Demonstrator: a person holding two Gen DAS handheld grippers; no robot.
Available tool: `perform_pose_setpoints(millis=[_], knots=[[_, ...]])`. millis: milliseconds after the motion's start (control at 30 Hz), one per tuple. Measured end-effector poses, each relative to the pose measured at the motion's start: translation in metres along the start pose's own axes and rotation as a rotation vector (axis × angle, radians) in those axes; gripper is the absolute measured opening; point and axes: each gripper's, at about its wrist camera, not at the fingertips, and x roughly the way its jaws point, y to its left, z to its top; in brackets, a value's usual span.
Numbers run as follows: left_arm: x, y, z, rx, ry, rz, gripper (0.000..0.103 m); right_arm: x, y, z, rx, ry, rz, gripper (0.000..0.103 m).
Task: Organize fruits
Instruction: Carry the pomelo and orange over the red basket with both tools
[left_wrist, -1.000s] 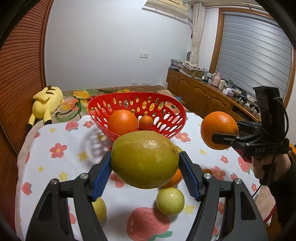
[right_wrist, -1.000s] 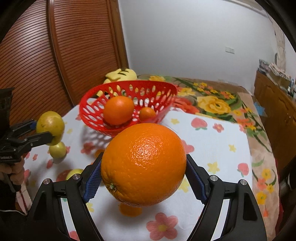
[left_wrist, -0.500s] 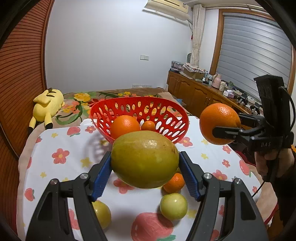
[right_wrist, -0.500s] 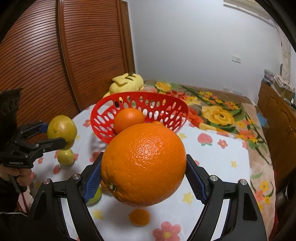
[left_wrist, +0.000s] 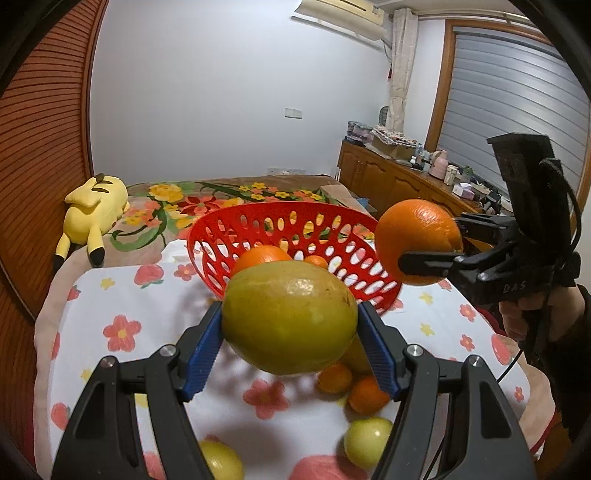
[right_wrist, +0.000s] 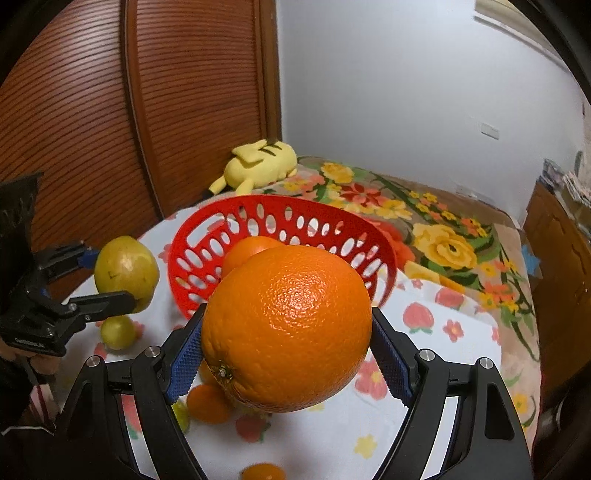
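Observation:
My left gripper (left_wrist: 290, 345) is shut on a large yellow-green fruit (left_wrist: 290, 317) and holds it above the table, in front of the red basket (left_wrist: 280, 225). My right gripper (right_wrist: 288, 360) is shut on a big orange (right_wrist: 286, 328), also held in the air near the basket (right_wrist: 295, 218). The orange shows in the left wrist view (left_wrist: 419, 240) just right of the basket rim. The yellow-green fruit shows in the right wrist view (right_wrist: 125, 267) left of the basket. Inside the basket lie an orange (left_wrist: 260, 256) and a small tangerine (left_wrist: 316, 260).
On the flowered tablecloth (left_wrist: 122, 295) lie loose small tangerines (left_wrist: 367, 395) and small yellow-green fruits (left_wrist: 367, 439). A yellow plush toy (left_wrist: 94, 208) lies behind the table on the bed. A wooden slatted door (right_wrist: 110, 110) stands at the left.
Both grippers have risen with their fruits and now look lower across the table. The orange has moved closer to the basket rim. Grips are unchanged.

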Motion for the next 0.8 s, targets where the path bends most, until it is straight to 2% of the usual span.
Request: perform_pose_setpoints(millis=[467,800], knots=[[0.03,0.019,0.017,-0.012,0.025,0.001,0.07,0.072,0.002,0.013,-0.126,0.163,0.027,0.083],[0.038,0.022,0.019,-0.008,0.028,-0.003,0.07,0.091,0.009,0.01,-0.153,0.222,0.065,0.084]])
